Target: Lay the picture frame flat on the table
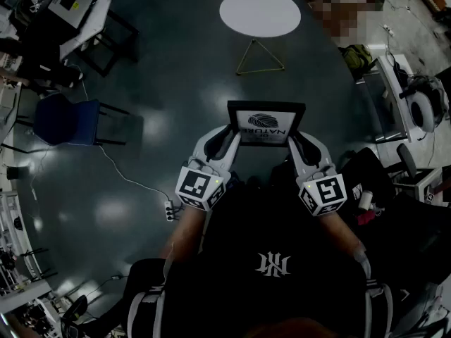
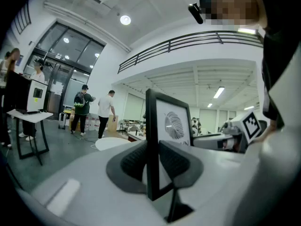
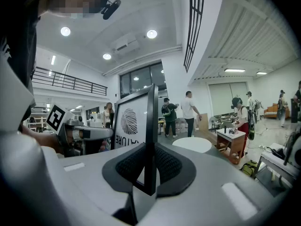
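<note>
Picture frame (image 1: pixel 266 122), black with a white "NATURE" print, hangs in the air in front of the person, clear of any surface. The left gripper (image 1: pixel 231 134) has its jaws closed tight on the frame's left edge, at 9 o'clock of the print; the right gripper (image 1: pixel 294 138) clamps the right edge at 3 o'clock. In each gripper view the thin black edge stands between the ribbed pads. A round white table (image 1: pixel 260 13) lies at 12 o'clock from the frame, well apart.

Left gripper (image 1: pixel 230 136) clamps the picture frame (image 1: pixel 266 122) edge between its jaws. Right gripper (image 1: pixel 295 142), level opposite it, clamps the other edge. Both forearms seemingly reach forward.
</note>
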`<action>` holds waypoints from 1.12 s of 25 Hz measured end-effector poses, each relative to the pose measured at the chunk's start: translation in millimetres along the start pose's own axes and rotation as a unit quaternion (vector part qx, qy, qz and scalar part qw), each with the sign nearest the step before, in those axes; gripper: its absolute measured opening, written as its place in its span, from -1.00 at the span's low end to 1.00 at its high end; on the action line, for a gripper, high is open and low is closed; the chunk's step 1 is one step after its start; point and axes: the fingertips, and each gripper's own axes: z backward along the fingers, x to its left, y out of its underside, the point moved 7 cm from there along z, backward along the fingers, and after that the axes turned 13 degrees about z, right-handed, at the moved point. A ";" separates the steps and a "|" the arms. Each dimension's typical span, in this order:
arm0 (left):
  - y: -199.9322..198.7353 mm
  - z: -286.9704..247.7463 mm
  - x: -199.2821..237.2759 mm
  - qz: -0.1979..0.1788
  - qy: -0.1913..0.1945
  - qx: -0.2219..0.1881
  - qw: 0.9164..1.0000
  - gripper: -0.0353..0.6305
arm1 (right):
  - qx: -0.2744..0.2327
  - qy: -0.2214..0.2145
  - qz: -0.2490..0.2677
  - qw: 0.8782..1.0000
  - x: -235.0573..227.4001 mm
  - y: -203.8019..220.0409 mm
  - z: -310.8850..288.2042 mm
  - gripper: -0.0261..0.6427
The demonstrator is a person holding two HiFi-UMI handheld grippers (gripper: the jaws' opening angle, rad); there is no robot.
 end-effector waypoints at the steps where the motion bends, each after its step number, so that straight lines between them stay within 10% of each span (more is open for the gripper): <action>1: -1.0 -1.1 0.4 -0.003 0.002 0.000 1.000 -0.68 | -0.002 0.000 0.001 1.000 -1.2 -0.3 -1.1 -0.75; 28: 3.9 -21.1 5.9 0.000 0.005 0.016 1.000 -0.68 | -0.001 0.004 -0.002 1.000 -19.8 7.2 -14.8 -0.75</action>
